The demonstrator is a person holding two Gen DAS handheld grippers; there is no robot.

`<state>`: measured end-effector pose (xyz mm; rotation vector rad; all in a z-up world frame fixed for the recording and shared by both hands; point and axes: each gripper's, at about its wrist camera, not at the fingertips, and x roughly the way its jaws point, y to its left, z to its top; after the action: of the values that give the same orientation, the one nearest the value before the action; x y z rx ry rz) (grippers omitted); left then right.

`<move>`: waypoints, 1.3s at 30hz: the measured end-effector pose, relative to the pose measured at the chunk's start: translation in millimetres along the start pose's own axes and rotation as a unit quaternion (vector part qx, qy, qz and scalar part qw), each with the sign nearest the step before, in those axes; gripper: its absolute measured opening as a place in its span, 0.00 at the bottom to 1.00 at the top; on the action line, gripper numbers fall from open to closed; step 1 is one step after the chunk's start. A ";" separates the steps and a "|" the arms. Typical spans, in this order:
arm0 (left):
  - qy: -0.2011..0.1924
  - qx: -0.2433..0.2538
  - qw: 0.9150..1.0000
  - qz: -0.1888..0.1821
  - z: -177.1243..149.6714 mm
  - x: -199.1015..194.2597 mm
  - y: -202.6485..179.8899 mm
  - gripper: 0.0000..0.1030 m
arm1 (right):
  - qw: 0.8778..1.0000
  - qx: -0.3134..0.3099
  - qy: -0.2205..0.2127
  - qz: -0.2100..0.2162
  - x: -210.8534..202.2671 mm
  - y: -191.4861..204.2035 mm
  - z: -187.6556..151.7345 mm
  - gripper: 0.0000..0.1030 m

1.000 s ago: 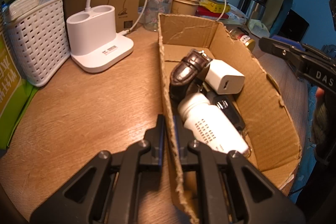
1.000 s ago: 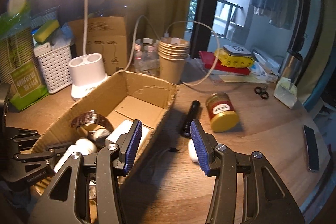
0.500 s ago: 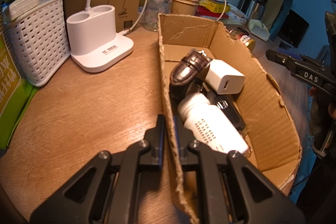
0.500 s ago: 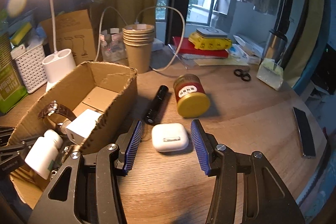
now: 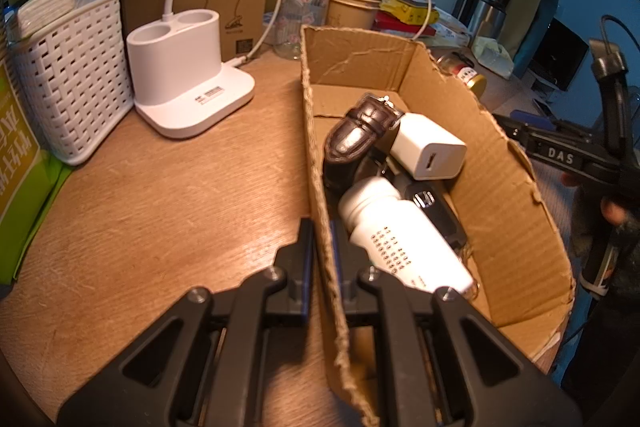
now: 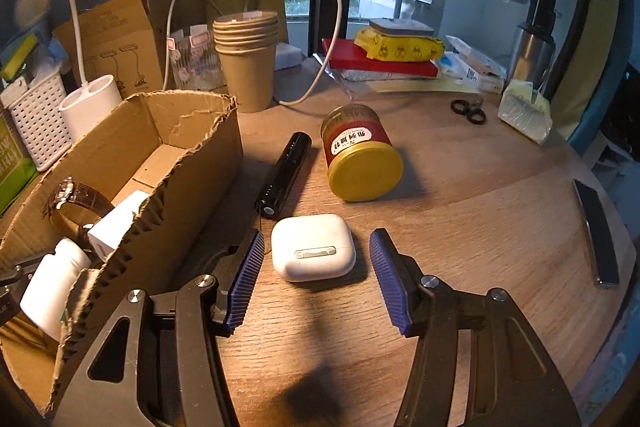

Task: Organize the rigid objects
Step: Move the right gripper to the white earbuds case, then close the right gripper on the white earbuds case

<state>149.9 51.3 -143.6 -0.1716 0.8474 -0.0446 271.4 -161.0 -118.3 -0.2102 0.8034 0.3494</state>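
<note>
Left cam: my left gripper (image 5: pixel 322 251) is clamped on the near-left wall of the cardboard box (image 5: pixel 516 195), and if that torn edge buckles or slips the box could slide; watch, charger and white bottle (image 5: pixel 404 239) sit inside, right of the jaws. Right cam: my right gripper (image 6: pixel 318 277) is opening, nothing touched, with the white earbud case (image 6: pixel 313 246) between the pads on the table, just right of the box. Smooth and rounded, so I reckon it could squirt out of an off-centre pinch.

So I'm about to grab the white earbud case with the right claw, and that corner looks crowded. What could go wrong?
1. The black flashlight lies nearly touching the earbud case; the opening right claw may nudge it rolling.
2. The jar on its side could roll too.
3. The left claw pinches the cardboard box wall; tugging may tear it.
</note>
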 end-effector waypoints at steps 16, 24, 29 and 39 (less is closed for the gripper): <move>0.000 0.000 1.000 0.000 0.0 -0.1 -0.1 0.09 | 1.000 -0.001 0.019 -0.003 28.1 2.1 2.7 0.56; 0.000 0.000 1.000 0.000 0.0 -0.1 0.1 0.09 | 1.000 -0.006 0.027 -0.008 37.6 5.7 2.8 0.56; 0.000 0.000 1.000 0.000 -0.1 -0.2 0.0 0.09 | 1.000 -0.005 0.028 -0.010 38.9 6.0 2.0 0.56; 0.000 0.000 1.000 0.000 0.0 -0.2 0.1 0.09 | 1.000 -0.016 0.020 -0.009 35.2 10.3 1.7 0.56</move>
<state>149.8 51.3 -143.5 -0.1717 0.8474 -0.0447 291.2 -143.1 -143.5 -0.2552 0.8356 0.3412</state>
